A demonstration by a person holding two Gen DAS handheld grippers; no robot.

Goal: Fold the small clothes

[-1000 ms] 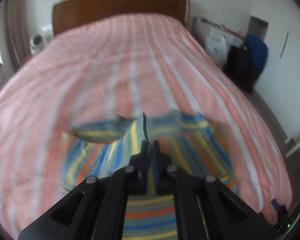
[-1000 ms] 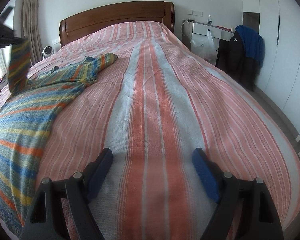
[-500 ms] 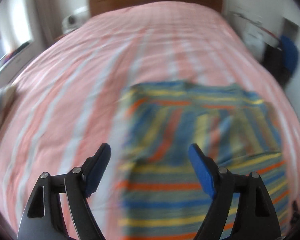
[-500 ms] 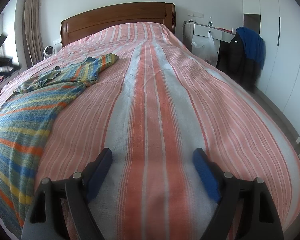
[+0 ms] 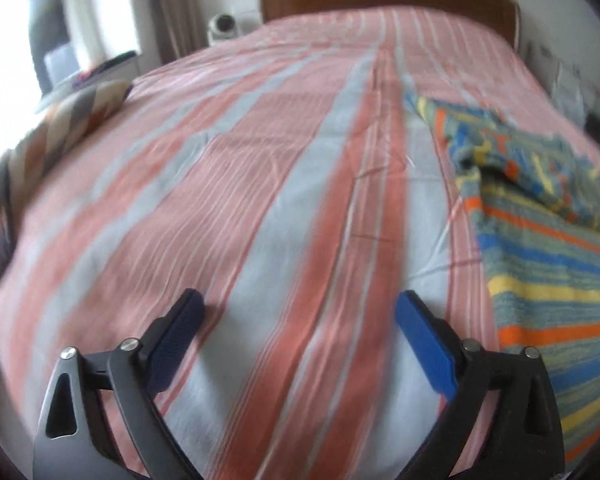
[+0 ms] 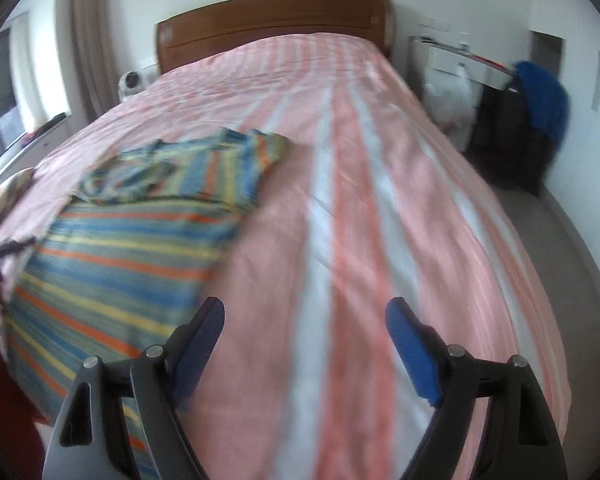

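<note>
A small striped garment (image 5: 548,256) in blue, yellow, orange and green lies flat on the pink-and-white striped bed (image 5: 260,184), its top part folded over and bunched. In the left wrist view it is at the right edge; my left gripper (image 5: 300,312) is open and empty over bare bedspread to its left. In the right wrist view the garment (image 6: 140,240) lies at the left; my right gripper (image 6: 304,316) is open and empty, its left finger beside the garment's near right edge.
A wooden headboard (image 6: 276,24) stands at the far end. A patterned cushion (image 5: 60,132) lies at the bed's left edge. A white bedside unit (image 6: 456,68) and a dark chair with blue cloth (image 6: 540,108) stand right of the bed.
My left gripper let go of the garment's edge, opened, and swung left off the garment. The folded part now lies on the garment. My right gripper shifted left, closer to the garment.
</note>
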